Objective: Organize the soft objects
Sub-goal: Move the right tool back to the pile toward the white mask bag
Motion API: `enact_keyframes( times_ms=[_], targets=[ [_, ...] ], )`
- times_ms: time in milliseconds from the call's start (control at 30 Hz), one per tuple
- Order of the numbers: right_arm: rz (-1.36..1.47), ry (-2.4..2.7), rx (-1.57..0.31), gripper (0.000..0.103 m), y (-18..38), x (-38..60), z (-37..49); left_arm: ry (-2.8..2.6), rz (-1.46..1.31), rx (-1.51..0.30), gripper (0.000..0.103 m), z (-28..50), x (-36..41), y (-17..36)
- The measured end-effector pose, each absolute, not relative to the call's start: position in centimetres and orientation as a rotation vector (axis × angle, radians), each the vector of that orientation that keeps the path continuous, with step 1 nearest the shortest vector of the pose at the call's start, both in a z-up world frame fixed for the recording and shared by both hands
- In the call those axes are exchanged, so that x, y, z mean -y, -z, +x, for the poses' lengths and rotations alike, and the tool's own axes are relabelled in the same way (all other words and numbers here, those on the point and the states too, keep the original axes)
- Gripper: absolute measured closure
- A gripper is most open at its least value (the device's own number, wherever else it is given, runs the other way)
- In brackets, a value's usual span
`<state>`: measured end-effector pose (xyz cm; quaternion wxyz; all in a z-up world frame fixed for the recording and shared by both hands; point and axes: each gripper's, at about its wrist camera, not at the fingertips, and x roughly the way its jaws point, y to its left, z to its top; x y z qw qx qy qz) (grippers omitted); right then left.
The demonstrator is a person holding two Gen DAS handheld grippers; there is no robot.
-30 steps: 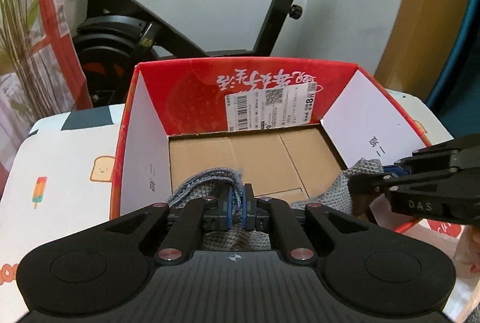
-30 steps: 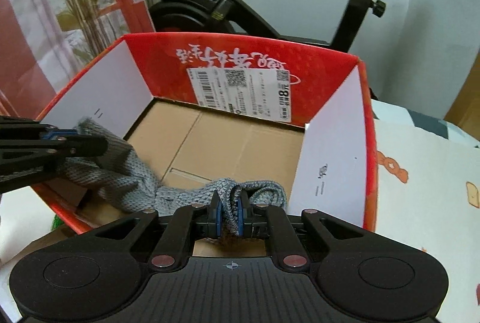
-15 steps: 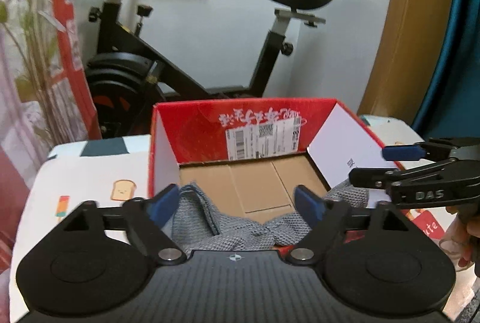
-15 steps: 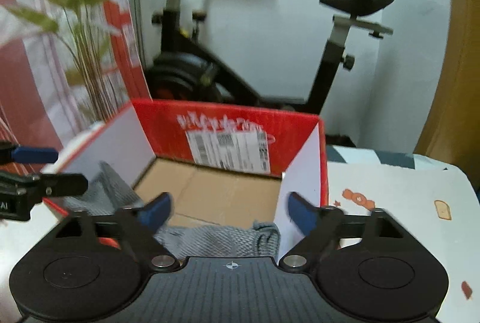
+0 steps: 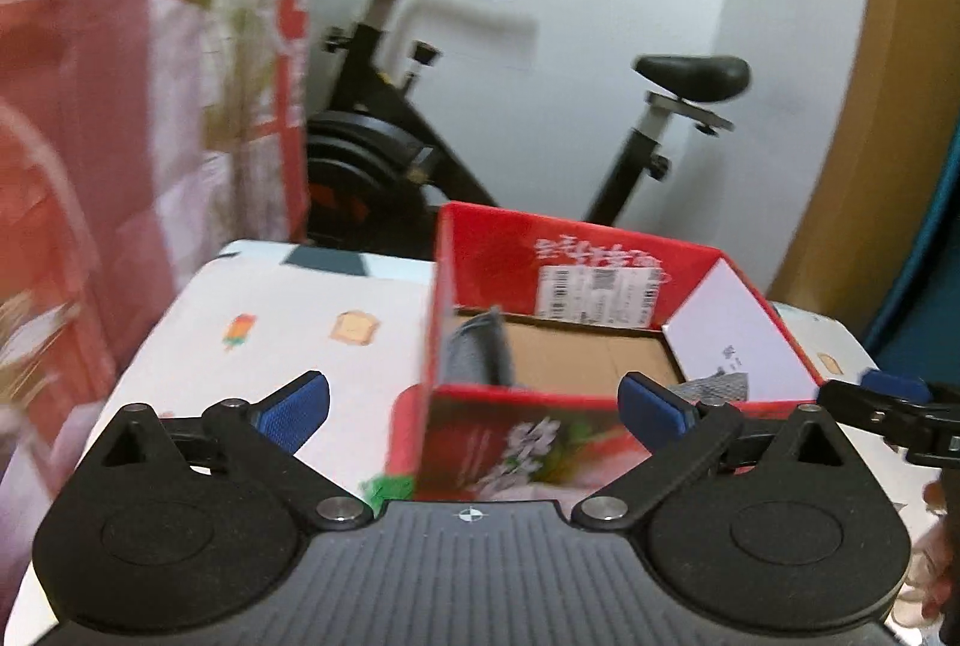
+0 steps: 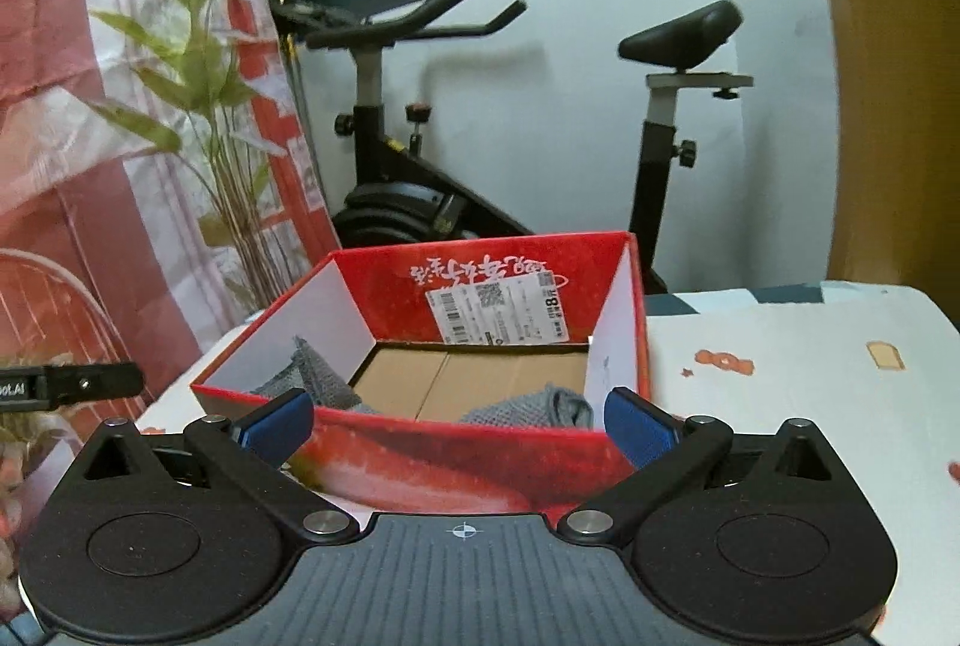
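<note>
Both empty, left gripper (image 5: 474,409) and right gripper (image 6: 459,424) wide open; clear red box (image 6: 480,451) at frame centre, leaving grey knit cloth (image 6: 528,409) inside undisturbed.

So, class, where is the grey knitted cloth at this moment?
In both wrist views the grey knitted cloth lies inside the red cardboard box on the patterned table, slumped along the near wall, in front of the exercise bike.

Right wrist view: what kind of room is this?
Probably a room in a home, not a lab: an exercise bike against the wall, a leafy plant by a red curtain, and a red box on a cartoon-print tablecloth.
</note>
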<state>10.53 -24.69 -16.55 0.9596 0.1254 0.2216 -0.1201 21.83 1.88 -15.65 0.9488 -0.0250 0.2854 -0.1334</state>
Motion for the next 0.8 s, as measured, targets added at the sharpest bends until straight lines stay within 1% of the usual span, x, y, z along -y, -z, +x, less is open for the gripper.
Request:
enact_keyframes(
  times_ms=[333, 467, 633, 800],
  targets=[
    [0.236, 0.282, -0.369, 0.0, 20.1, 21.7, 5.0, 0.238, -0.099, -0.584, 0.0, 17.3, -4.0, 18.0],
    [0.201, 0.314, -0.381, 0.0, 21.2, 20.7, 3.7, 0.249, -0.081, -0.613, 0.0, 16.3, -3.8, 19.4],
    [0.234, 0.327, -0.434, 0.0, 23.1, 20.3, 3.1, 0.257, -0.125, -0.664, 0.001, 15.3, -4.4, 21.0],
    [0.213, 0.288, -0.446, 0.0, 23.1, 18.9, 3.1, 0.258, -0.104, -0.684, 0.001, 14.7, -4.4, 21.7]
  ],
)
